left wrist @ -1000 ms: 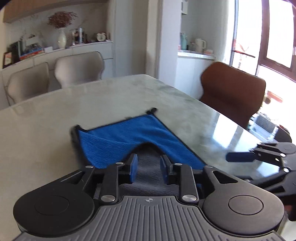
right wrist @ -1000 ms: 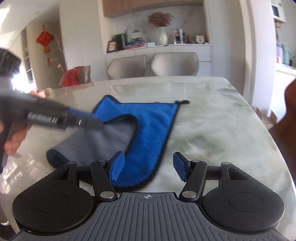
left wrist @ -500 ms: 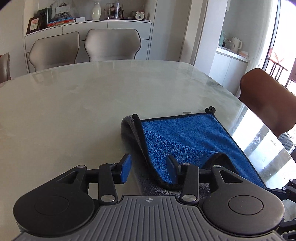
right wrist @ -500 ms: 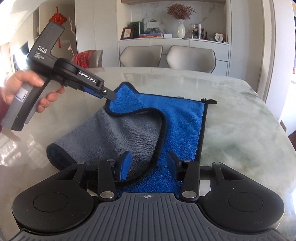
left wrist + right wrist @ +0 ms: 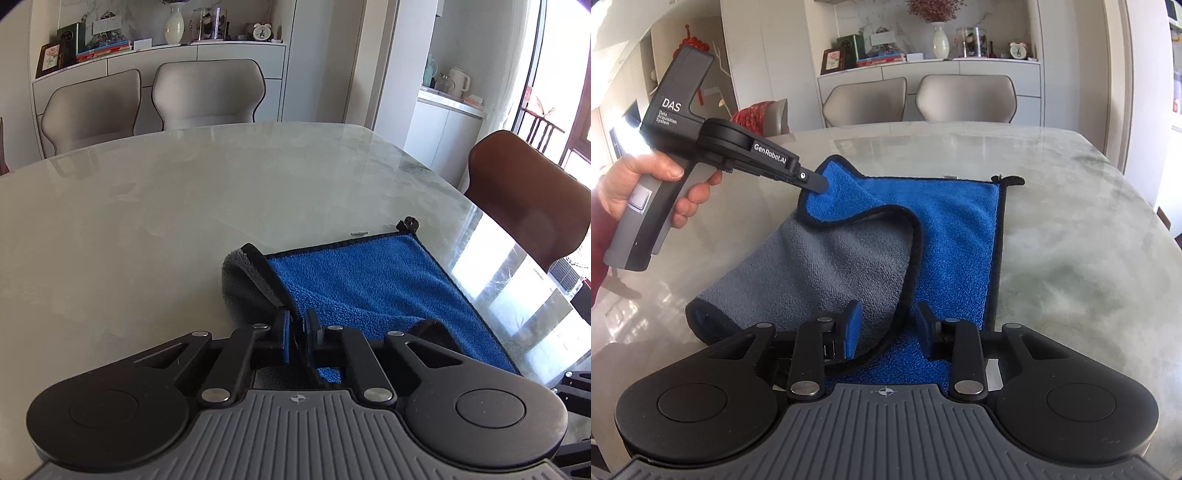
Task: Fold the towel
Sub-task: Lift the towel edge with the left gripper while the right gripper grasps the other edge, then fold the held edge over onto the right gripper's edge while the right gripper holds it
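Marble-look tabletop (image 5: 1071,236) in a dining room carries the towel (image 5: 960,229), blue face up, lying toward the edge nearest the brown chair (image 5: 532,206). One side is turned over to show its grey back, a half-made fold by my reading. Left tool (image 5: 816,183) is pinched tight on the black-trimmed corner farthest from the right tool, holding it just off the blue layer, likely to carry it across. Right tool (image 5: 886,325) sits at the towel's near edge, jaws narrowing with the hemmed edge between them but pads not yet pressing, probably to take the matching corner. Hand (image 5: 646,184) grips the left handle. Two pale chairs (image 5: 147,99) stand beyond the towel.
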The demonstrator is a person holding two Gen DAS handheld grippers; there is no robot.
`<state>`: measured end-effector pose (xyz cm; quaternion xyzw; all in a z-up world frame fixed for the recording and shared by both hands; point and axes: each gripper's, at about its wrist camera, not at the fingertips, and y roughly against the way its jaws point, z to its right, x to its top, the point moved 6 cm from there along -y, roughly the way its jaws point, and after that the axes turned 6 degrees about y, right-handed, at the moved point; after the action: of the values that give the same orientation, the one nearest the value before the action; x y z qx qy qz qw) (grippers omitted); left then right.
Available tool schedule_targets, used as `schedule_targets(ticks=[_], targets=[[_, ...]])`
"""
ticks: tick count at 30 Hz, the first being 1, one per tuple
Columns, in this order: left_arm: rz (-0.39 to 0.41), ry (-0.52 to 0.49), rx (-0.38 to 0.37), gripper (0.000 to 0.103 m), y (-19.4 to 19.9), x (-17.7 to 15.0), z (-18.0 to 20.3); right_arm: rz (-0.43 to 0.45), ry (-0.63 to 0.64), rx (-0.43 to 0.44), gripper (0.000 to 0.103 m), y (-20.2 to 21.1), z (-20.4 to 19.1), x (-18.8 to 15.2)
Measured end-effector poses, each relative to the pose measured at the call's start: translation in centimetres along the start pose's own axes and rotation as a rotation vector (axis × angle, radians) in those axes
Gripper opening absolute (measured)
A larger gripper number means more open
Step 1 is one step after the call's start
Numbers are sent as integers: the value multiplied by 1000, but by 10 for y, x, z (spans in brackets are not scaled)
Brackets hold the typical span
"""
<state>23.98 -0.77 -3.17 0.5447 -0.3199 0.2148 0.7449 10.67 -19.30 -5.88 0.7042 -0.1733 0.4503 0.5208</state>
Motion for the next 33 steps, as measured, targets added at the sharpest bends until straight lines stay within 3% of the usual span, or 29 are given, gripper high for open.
schedule_targets(ticks=[4,10,17,19,21,27,33], targets=[[8,40,-24,4,1,14,0,3,24,-10,28,0,-5,0],[39,76,-62,4,5,44,6,-3,-50,-31,29,1,8,2],[55,103,-99,4,3,67,15,-4,-43,16,27,-2,3,3],[54,103,-101,4,1,70,19,7,-49,25,9,-3,3,3],[53,103,-103,4,-1,73,22,38,-87,41,4,3,7,4],[54,107,-119,4,-9,86,34,102,-143,64,4,31,11,2],[24,78,-94,5,-40,97,57,77,-197,35,4,40,18,-13]])
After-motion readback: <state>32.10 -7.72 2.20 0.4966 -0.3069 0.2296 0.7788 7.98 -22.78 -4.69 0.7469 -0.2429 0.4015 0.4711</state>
